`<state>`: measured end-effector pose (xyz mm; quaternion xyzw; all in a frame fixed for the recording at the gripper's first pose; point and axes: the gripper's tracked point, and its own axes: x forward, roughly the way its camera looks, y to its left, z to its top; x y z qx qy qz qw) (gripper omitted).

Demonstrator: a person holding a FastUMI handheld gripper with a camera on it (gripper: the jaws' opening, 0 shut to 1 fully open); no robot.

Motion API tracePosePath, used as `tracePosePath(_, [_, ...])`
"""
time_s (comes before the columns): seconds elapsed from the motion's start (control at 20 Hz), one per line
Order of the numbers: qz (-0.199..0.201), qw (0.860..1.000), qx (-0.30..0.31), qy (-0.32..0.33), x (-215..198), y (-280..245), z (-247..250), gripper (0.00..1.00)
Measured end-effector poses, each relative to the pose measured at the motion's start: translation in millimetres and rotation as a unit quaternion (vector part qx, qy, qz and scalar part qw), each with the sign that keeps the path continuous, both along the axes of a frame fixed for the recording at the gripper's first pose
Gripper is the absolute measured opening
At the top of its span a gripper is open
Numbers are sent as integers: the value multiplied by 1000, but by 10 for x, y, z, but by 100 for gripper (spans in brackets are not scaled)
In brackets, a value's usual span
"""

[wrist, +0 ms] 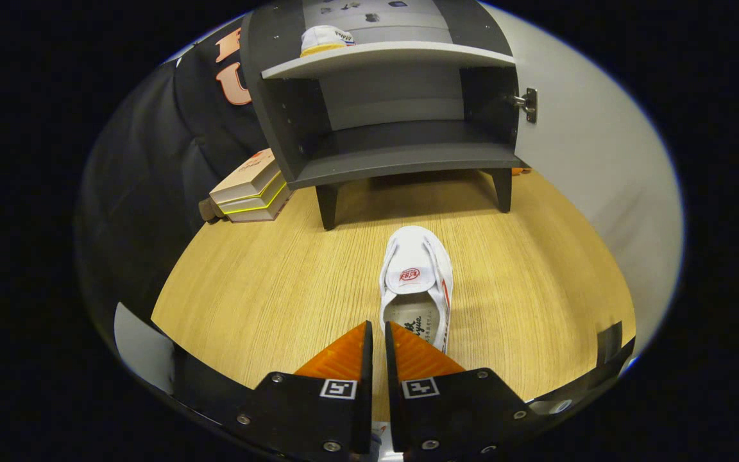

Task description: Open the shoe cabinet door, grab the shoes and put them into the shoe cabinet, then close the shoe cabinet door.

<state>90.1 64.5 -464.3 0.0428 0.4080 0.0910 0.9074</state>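
Gripper (377, 333): fingers nearly closed, holding nothing.
Sneaker (416, 282): white, on the wooden floor (267, 282) just ahead of the fingertips, toe toward the cabinet.
Shoe cabinet (395, 115): door (587, 160) already open, lower shelf bare.
Upper shelf: second sneaker (323, 38) stored.
Left: grab, shelve, close door.

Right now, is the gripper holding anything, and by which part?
Nothing is held. The gripper is nearly shut, nothing between its fingers; the white shoe lies just beyond them on the floor.

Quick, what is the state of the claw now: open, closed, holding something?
Claw: closed, holding nothing; the white shoe lies just ahead of its fingertips.
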Motion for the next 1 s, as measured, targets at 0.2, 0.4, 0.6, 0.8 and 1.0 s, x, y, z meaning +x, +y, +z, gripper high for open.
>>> tracePosePath(0.2, [-6, 1000, 5, 21, 194, 40, -282, 12])
tracePosePath(0.4, [-12, 999, 10, 35, 350, 70, -456, 15])
tracePosePath(0.6, [-30, 999, 8, 21, 561, 67, -577, 15])
tracePosePath(0.8, [-34, 999, 15, 7, 618, 65, -569, 6])
tracePosePath(1.0, [-31, 999, 15, 4, 628, 74, -576, 3])
